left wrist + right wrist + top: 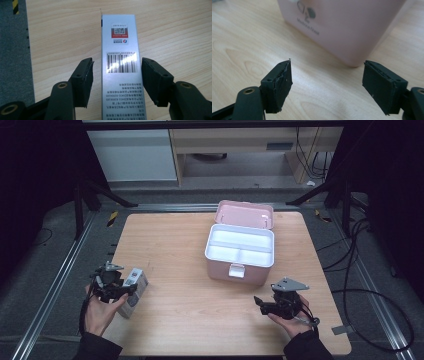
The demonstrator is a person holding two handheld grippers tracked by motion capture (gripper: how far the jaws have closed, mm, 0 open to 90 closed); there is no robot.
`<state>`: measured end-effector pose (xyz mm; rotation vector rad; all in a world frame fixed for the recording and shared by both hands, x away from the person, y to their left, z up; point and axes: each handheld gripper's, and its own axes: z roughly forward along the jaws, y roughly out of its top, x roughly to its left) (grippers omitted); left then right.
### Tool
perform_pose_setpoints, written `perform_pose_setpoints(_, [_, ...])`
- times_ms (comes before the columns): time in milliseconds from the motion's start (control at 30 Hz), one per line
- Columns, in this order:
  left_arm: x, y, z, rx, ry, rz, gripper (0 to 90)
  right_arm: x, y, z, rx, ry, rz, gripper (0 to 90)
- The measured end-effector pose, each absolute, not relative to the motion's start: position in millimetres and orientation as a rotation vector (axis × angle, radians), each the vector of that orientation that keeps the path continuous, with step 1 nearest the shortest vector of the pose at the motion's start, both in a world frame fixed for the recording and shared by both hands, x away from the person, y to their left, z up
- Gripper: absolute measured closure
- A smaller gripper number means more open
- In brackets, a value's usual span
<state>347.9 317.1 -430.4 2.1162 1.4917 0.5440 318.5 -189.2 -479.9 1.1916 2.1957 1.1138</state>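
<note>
**Left claw straddles the silver carton, pink case waits open**

The pink case serves as the landmark: it sits toward the far middle of the tabletop, lid thrown back, its white divided tray bare. That open lid suggests the case is meant to receive something.

Well to the left of the case and nearer the person, a slim silver carton lies flat on the wood, barcode face up. The left claw is set around it, one jaw on either long side with a slight gap showing at each, so it brackets the carton without yet pinching it. Lined up along the carton's length like this, the jaws would close across its narrow width, probably the firmest hold on thin cardboard.

The right claw hangs just in front of the case's near right corner, jaws spread wide and holding nothing, low over the wood. My guess is that it waits there to steady the case, though nothing confirms that.
</note>
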Motion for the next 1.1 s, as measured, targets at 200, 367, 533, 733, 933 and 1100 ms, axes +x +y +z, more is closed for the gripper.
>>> perform_pose_setpoints(200, [340, 316, -412, 2.114, 1.417, 0.667, 40.5, 318, -198, -468, 1.201, 2.115, 1.156, 27.1])
perform_pose_setpoints(367, [336, 317, -402, 2.073, 1.415, 0.662, 44.0, 320, -207, -460, 1.211, 2.061, 1.167, 30.6])
perform_pose_setpoints(533, [332, 310, -392, 2.012, 1.373, 0.686, 41.8, 326, -214, -452, 1.212, 2.023, 1.166, 33.4])
perform_pose_setpoints(733, [335, 291, -378, 1.947, 1.260, 0.673, 46.2, 333, -225, -441, 1.208, 1.965, 1.199, 38.0])
perform_pose_setpoints(933, [354, 263, -367, 1.886, 1.158, 0.664, 46.6, 347, -232, -426, 1.221, 1.926, 1.204, 42.2])
perform_pose_setpoints(1100, [380, 236, -364, 1.851, 1.080, 0.621, 47.1, 365, -228, -412, 1.222, 1.921, 1.201, 42.6])
